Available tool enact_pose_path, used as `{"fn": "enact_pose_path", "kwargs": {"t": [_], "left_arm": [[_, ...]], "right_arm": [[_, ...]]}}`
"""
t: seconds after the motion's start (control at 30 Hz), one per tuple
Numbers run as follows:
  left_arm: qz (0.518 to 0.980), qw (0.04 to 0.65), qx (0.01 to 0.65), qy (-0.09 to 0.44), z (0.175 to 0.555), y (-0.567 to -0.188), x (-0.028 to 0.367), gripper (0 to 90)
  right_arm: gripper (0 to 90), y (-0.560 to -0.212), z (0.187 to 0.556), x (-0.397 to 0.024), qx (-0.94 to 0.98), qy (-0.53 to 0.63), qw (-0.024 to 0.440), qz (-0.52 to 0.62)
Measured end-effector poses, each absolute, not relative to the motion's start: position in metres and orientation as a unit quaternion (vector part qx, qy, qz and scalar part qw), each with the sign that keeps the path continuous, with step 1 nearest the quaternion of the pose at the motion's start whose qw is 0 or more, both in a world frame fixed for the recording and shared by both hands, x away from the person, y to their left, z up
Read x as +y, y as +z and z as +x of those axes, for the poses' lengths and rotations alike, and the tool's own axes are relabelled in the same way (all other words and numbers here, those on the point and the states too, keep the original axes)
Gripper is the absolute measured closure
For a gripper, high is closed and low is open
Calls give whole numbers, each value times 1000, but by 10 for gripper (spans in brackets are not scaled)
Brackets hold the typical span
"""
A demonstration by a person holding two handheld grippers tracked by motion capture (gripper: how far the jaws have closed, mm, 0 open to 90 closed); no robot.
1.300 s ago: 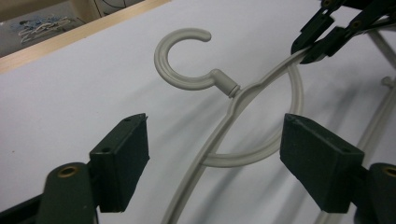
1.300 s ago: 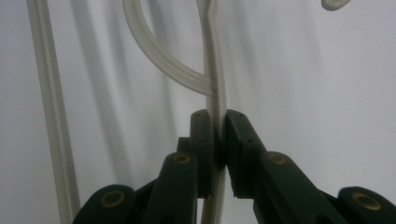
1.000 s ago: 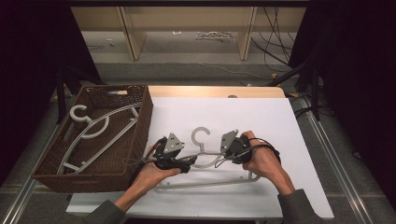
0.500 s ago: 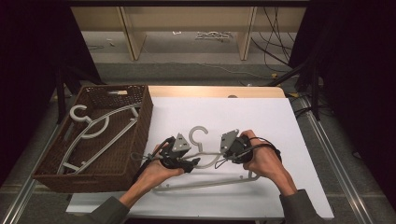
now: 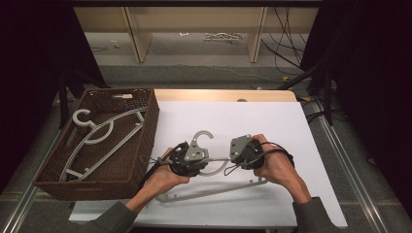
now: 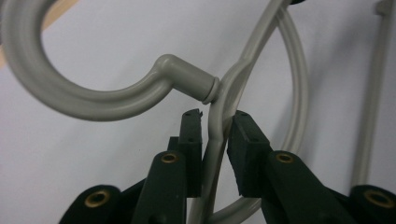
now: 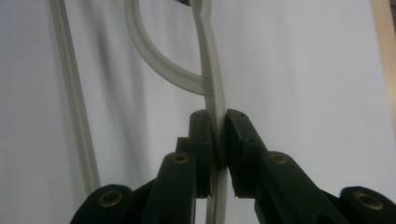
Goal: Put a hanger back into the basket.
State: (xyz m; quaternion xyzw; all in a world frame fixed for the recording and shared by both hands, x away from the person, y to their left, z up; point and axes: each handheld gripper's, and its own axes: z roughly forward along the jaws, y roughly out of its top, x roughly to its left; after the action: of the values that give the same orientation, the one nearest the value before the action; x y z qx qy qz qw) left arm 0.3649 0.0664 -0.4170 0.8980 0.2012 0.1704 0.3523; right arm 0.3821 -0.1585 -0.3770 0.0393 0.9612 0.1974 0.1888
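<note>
A grey plastic hanger (image 5: 214, 191) lies on the white table top (image 5: 272, 121), its hook (image 5: 201, 136) pointing away from me. My left gripper (image 5: 199, 162) has just been closing. In the left gripper view its pads (image 6: 215, 126) press the hanger's arm (image 6: 219, 112) just below the neck of the hook (image 6: 93, 100). My right gripper (image 5: 233, 160) faces it from the right. In the right gripper view it (image 7: 215, 126) is shut on the other thin arm (image 7: 212, 70) beside the curved inner loop.
A brown wicker basket (image 5: 145, 131) stands at the table's left edge with another grey hanger (image 5: 104, 131) inside. The hanger's straight bottom bar (image 7: 70, 93) lies close to my forearms. A wooden strip (image 5: 223, 94) runs along the far edge.
The left gripper's jaws have closed onto the hanger's arm by the hook, and that hand has edged slightly right. The right gripper has kept still on its arm.
</note>
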Motion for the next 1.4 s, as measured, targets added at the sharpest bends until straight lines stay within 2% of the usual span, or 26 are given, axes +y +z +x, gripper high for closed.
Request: {"fn": "enact_pose_path", "kwargs": {"t": [0.13, 0.27, 0.33, 0.37, 0.4, 0.47, 0.5, 0.6, 0.93, 1.4], "left_arm": [[900, 350, 179, 187, 362, -410, 67, 805], [896, 362, 186, 177, 362, -404, 72, 808], [893, 370, 189, 173, 362, -401, 74, 809], [893, 370, 189, 173, 362, -401, 74, 809], [892, 374, 186, 172, 363, -400, 74, 809], [891, 371, 190, 179, 365, -396, 78, 809], [891, 371, 190, 179, 365, -396, 78, 809], [886, 376, 207, 176, 366, -394, 83, 809], [872, 393, 237, 166, 370, -384, 96, 808], [851, 422, 271, 156, 375, -369, 116, 809]], "right_arm": [[764, -374, 384, -159, 953, 211, 212, 48], [721, -371, 385, -161, 946, 230, 218, 67], [654, -368, 385, -161, 939, 252, 217, 90], [654, -368, 385, -161, 939, 252, 217, 90], [595, -365, 384, -162, 929, 279, 210, 119], [533, -360, 384, -164, 919, 295, 227, 132], [533, -360, 384, -164, 919, 295, 227, 132], [436, -354, 382, -168, 899, 336, 223, 173], [302, -344, 377, -181, 838, 429, 239, 237], [274, -349, 353, -203, 769, 510, 254, 289]]}}
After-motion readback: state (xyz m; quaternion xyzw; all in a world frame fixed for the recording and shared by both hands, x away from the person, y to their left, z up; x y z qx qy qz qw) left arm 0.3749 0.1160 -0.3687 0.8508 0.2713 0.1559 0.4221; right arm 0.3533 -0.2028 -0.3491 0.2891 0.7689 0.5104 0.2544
